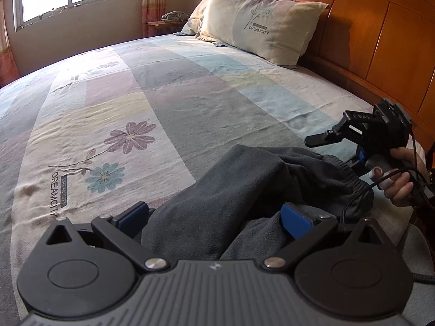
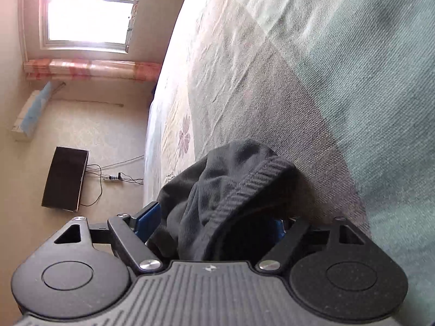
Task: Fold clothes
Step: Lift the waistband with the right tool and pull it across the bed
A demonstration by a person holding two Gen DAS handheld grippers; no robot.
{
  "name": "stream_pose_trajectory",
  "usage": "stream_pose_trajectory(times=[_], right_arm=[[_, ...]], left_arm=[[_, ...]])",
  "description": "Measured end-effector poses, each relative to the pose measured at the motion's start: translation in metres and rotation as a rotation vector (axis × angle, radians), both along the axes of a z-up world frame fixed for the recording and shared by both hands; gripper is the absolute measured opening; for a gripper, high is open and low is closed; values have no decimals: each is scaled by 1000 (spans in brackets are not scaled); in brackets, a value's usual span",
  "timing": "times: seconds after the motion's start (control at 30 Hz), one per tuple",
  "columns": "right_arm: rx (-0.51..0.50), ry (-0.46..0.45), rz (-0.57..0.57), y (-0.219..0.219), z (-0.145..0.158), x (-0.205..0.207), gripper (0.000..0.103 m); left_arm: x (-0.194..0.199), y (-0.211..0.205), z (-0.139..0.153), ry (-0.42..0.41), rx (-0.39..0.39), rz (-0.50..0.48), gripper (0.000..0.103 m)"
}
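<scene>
Dark grey sweatpants (image 1: pixel 244 187) lie bunched at the lower centre of the bedsheet (image 1: pixel 163 95), both the left gripper (image 1: pixel 214 217) and right gripper (image 2: pixel 217 222) spread wide around loose fabric, so next comes pinching the ribbed waistband (image 2: pixel 244 187) and pulling it flat.

Bed (image 1: pixel 190 95) with pillow (image 1: pixel 261 21), trousers (image 1: pixel 244 179)

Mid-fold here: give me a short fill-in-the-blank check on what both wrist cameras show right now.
1. The dark grey garment lies on the ____.
2. The word printed on the pillow is ____.
3. The headboard is made of ____.
4. In the right wrist view, the ribbed waistband sits between the right tongs, whose jaws stand ____.

Missing words: bed; DREAMCITY; wood; open
</scene>
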State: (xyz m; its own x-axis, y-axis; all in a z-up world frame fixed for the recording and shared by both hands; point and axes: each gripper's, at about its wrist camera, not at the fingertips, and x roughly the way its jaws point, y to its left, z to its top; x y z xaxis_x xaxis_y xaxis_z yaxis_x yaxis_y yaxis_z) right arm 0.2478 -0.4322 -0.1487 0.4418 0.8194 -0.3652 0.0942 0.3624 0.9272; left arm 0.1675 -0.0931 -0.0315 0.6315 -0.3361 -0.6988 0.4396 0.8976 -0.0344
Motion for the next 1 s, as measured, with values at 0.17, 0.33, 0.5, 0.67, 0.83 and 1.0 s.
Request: stream_pose_trajectory(times=[0.17,0.33,0.5,0.67,0.83,1.0], right_arm=[[-144,-78,19,16,17,17,49],[-478,-240,6,26,48,32,14],[-629,-363,-4,31,76,55,13],[-721,-424,-61,27,90,95,13],[-772,-303,-11,27,75,109,26],[-742,-321,-70,10,87,61,55]], left_arm=[[5,-1,3,-5,9,12,102],[7,3,5,-16,0,32,102],[10,10,7,-20,0,53,102],[11,17,9,-21,-3,74,102],[6,20,10,-22,-2,78,102],[-1,20,12,-29,3,58,102]])
